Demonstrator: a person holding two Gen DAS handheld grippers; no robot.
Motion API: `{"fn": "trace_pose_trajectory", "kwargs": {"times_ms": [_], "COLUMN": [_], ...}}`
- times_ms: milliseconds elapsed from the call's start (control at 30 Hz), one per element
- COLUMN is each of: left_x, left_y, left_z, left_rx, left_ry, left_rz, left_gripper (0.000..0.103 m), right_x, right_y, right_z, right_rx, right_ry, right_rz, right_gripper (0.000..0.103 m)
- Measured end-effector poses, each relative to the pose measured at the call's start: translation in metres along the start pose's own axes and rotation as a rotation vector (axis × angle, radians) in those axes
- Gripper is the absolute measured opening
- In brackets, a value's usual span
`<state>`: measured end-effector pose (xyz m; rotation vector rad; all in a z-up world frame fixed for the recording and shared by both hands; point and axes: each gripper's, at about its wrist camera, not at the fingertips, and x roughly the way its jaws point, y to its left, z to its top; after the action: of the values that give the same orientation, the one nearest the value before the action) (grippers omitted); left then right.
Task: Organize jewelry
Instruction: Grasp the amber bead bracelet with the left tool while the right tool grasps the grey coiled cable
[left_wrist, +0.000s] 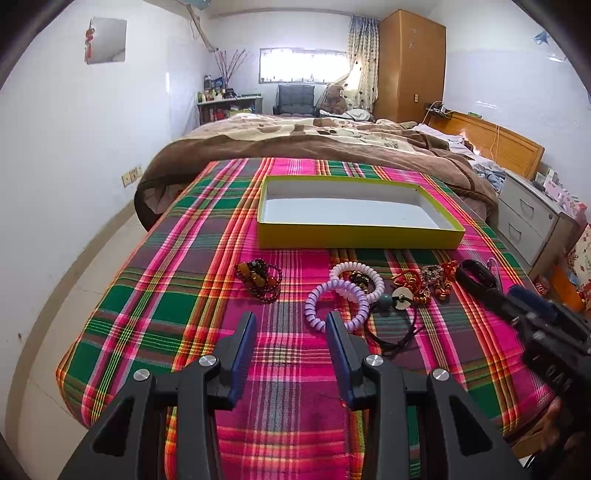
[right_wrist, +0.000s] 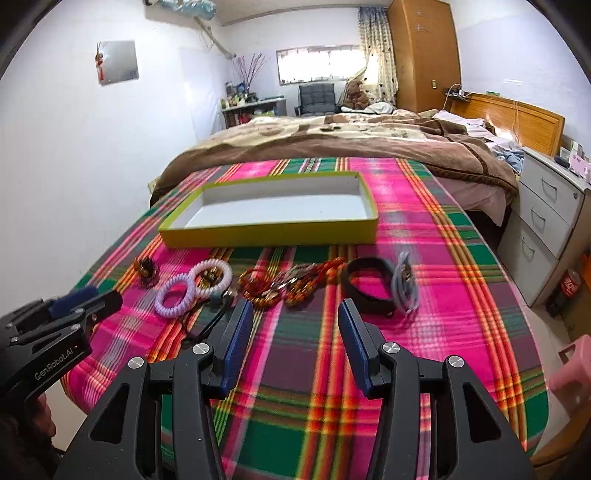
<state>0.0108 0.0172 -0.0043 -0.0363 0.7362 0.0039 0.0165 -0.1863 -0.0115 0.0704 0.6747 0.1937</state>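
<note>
Left gripper (left_wrist: 291, 319) angled downward, blue-padded jaws spread wide, nothing between them. Right gripper (right_wrist: 295, 308) alongside at similar downward tilt, jaws likewise parted and empty. Both held apart, side by side.

Open cloth (left_wrist: 288, 369) before jewelry row (left_wrist: 354, 291)

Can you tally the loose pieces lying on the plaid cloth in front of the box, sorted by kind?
Spiral coil ties: 2, one purple, one pale pink
Brown bead bracelet heap: 1
Red-orange bead tangle: 1
Black band: 1
Grey elastic ties bunch: 1
Black cord with round pendant: 1
Total: 7
</note>
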Motion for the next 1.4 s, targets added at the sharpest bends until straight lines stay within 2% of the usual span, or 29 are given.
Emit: {"fn": "trace_pose_trajectory", "kwargs": {"times_ms": [100, 200, 333, 400, 467, 567, 800, 967, 1000, 1033, 1100, 1167, 1200, 1333, 1400], "left_x": [0.009, 0.013, 0.022, 0.027, 0.032, 0.04, 0.051, 0.06, 0.061, 0.063, 0.067, 0.071, 0.072, 0.079, 0.081], "left_y": [0.016, 0.034, 0.055, 0.065, 0.072, 0.077, 0.078, 0.074, 0.073, 0.073, 0.071, 0.075, 0.076, 0.076, 0.074], "left_z": [0.004, 0.009, 0.019, 0.024, 0.027, 0.03, 0.036, 0.042, 0.042, 0.042, 0.042, 0.042, 0.041, 0.04, 0.039], "left_rx": [-0.028, -0.074, -0.102, -0.138, -0.173, -0.173, -0.178, -0.164, -0.165, -0.165, -0.157, -0.178, -0.183, -0.166, -0.149], "left_ry": [0.019, 0.017, 0.023, 0.036, 0.04, 0.053, 0.064, 0.069, 0.073, 0.081, 0.09, 0.094, 0.098, 0.118, 0.119], "left_rz": [-0.029, -0.031, -0.028, -0.064, -0.068, -0.059, -0.115, -0.104, -0.114, -0.122, -0.114, -0.11, -0.111, -0.1, -0.106], "left_gripper": [0.038, 0.038, 0.038, 0.038, 0.038, 0.038, 0.038, 0.038, 0.038, 0.038, 0.038, 0.038, 0.038, 0.038, 0.038], "right_x": [-0.003, 0.002, 0.019, 0.027, 0.031, 0.04, 0.052, 0.06, 0.061, 0.062, 0.066, 0.068, 0.068, 0.065, 0.064], "right_y": [-0.023, -0.051, -0.076, -0.085, -0.092, -0.093, -0.083, -0.082, -0.083, -0.083, -0.085, -0.087, -0.087, -0.091, -0.092], "right_z": [0.007, 0.011, 0.016, 0.018, 0.019, 0.023, 0.026, 0.032, 0.032, 0.033, 0.032, 0.031, 0.03, 0.031, 0.033], "right_rx": [0.037, 0.094, 0.112, 0.13, 0.15, 0.139, 0.109, 0.093, 0.095, 0.095, 0.105, 0.105, 0.106, 0.129, 0.129], "right_ry": [-0.024, -0.011, 0.045, 0.066, 0.077, 0.096, 0.117, 0.124, 0.121, 0.12, 0.133, 0.141, 0.141, 0.123, 0.11], "right_rz": [-0.02, -0.094, -0.137, -0.147, -0.142, -0.113, -0.032, -0.043, -0.041, -0.037, -0.037, -0.046, -0.046, -0.039, -0.052], "right_gripper": [0.049, 0.049, 0.049, 0.049, 0.049, 0.049, 0.049, 0.049, 0.043, 0.03, 0.02, 0.019, 0.013, 0.002, 0.002]}}
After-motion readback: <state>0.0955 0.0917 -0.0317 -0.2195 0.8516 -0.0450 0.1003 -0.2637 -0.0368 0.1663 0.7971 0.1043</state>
